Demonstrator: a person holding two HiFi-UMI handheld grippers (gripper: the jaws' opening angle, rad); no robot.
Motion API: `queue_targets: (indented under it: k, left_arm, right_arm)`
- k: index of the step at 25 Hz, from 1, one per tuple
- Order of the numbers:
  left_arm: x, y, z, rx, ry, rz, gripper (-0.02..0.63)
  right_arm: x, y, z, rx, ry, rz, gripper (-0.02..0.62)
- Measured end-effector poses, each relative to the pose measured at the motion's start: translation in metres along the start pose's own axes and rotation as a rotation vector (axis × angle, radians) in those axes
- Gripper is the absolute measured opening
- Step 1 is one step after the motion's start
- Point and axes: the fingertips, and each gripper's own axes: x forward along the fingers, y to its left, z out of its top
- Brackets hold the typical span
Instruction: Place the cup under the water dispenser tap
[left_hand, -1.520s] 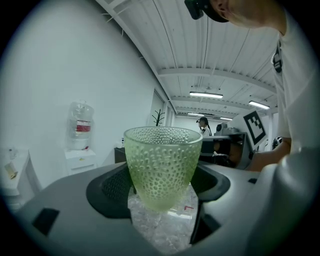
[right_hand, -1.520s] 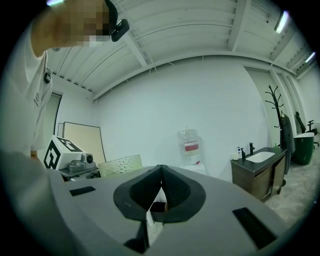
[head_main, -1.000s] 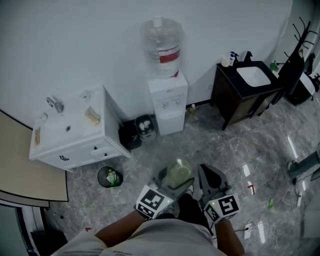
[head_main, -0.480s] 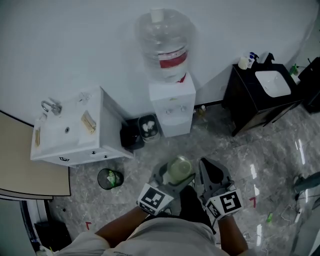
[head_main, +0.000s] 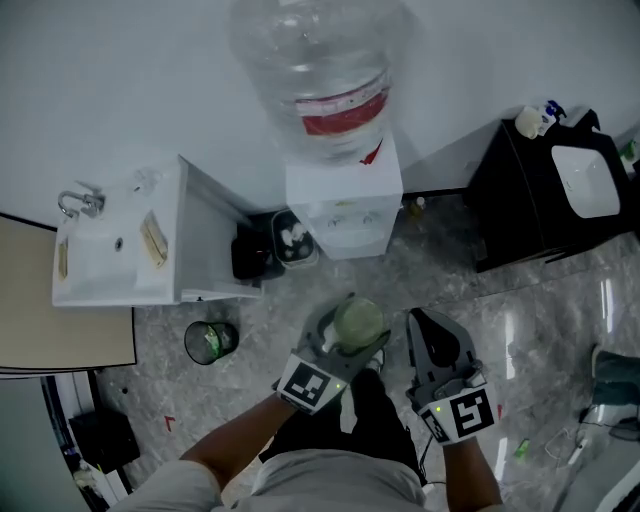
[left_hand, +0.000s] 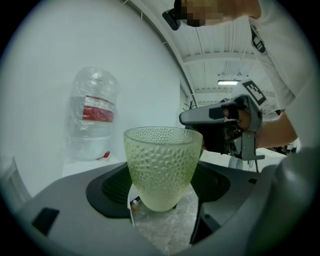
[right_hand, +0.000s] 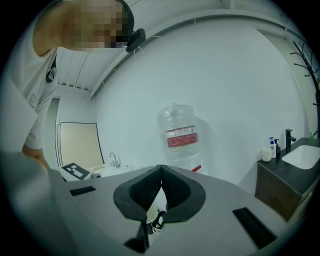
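The left gripper (left_hand: 162, 189) grips the green dimpled cup (left_hand: 161, 160) between widely spread jaws; the cup stands upright, long axis vertical, mouth up and narrow base down; it is held above the floor in front of the water dispenser (head_main: 343, 205), apart from it; the right gripper (right_hand: 161, 176), just beside, has its jaws closed together, empty.
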Motion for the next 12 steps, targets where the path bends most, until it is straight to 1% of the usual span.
queue_targets:
  k: [3, 5, 8, 12]
  left_arm:
    - [0.035, 0.029, -0.035, 0.018, 0.005, 0.004, 0.364]
    - [0.058, 0.049, -0.066, 0.022, 0.008, 0.005, 0.364]
    - [0.091, 0.077, -0.127, 0.018, 0.035, 0.003, 0.364]
    - [0.134, 0.118, -0.217, 0.050, 0.082, 0.005, 0.364]
  right_arm:
    - [0.026, -0.025, -0.023, 0.018, 0.007, -0.014, 0.015]
    - [0.043, -0.040, -0.043, 0.022, 0.002, -0.026, 0.015]
    - [0.068, -0.063, -0.083, 0.022, -0.003, -0.050, 0.015]
    - [0.103, -0.091, -0.148, 0.028, -0.002, -0.068, 0.015]
